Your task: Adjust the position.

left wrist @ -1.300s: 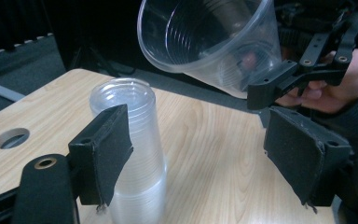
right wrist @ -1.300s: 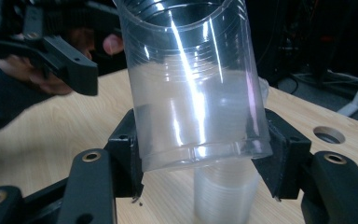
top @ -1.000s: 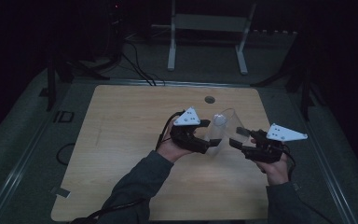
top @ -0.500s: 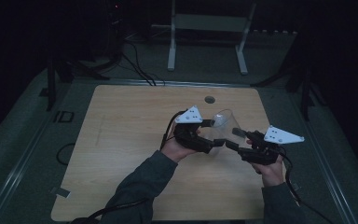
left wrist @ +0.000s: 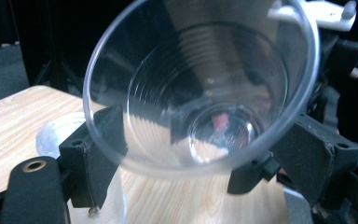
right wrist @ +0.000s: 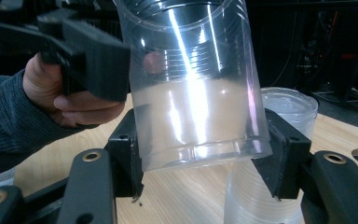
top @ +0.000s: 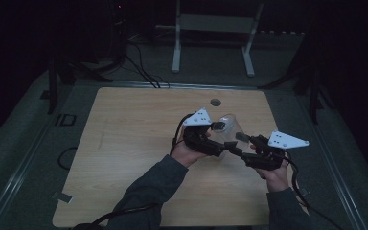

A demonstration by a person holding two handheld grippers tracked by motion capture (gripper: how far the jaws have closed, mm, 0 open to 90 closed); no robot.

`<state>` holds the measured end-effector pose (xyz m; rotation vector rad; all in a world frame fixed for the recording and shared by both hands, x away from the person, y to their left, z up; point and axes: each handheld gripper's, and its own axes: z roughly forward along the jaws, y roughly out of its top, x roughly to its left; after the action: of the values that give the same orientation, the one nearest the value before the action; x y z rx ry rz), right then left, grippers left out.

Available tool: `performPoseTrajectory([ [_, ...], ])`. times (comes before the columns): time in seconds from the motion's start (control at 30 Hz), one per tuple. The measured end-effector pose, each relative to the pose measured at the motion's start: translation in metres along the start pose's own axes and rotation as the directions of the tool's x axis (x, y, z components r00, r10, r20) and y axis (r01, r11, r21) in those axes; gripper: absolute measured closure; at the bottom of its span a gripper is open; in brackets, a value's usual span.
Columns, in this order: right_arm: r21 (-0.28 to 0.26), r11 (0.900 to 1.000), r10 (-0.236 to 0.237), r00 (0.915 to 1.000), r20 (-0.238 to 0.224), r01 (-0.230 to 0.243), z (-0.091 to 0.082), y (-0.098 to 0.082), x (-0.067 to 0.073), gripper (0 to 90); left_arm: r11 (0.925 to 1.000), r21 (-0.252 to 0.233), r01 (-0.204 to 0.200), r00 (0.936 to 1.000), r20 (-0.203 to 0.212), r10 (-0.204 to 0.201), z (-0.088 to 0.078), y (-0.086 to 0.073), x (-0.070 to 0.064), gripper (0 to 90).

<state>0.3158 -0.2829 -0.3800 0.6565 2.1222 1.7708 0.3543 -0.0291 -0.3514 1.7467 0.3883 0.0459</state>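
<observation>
A clear plastic cup [top: 230,128] hangs above the table between both grippers. My right gripper [right wrist: 203,158] is shut on the cup's [right wrist: 196,93] lower part, one black pad on each side of the wall. In the left gripper view the cup's open mouth [left wrist: 200,88] faces me. My left gripper [left wrist: 200,154] has just been opening its jaws. They now stand beside the rim, which looks round and unsqueezed. In the high view the left gripper [top: 219,138] reaches the cup from the left and the right gripper [top: 235,142] from the right.
A stack of clear cups [right wrist: 286,116] stands on the wooden table [top: 124,143] just behind the held cup; the stack [left wrist: 56,135] also shows under my left jaws. A round hole [top: 215,102] lies near the far edge. A white stand [top: 215,24] and cables lie beyond.
Both hands stay almost where they were, with the cup between them. The right gripper sits slightly closer to the left one.
</observation>
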Motion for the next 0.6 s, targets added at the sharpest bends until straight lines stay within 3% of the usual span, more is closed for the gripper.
performPoseTrajectory([
  [0.33,0.018,1.0,-0.005,0.9999,-0.011,0.005,0.0041,-0.0021,0.001,41.2,0.9964,-0.067,0.052,0.9986,0.01,-0.051,0.0004,-0.0007,0.0006,21.0],
  [0.6,0.04,0.999,-0.004,0.9997,-0.024,0.005,0.0041,-0.0019,0.0001,39.6,0.9959,-0.079,0.045,0.9988,0.023,-0.043,0.0,-0.0012,-0.0012,29.2],
])
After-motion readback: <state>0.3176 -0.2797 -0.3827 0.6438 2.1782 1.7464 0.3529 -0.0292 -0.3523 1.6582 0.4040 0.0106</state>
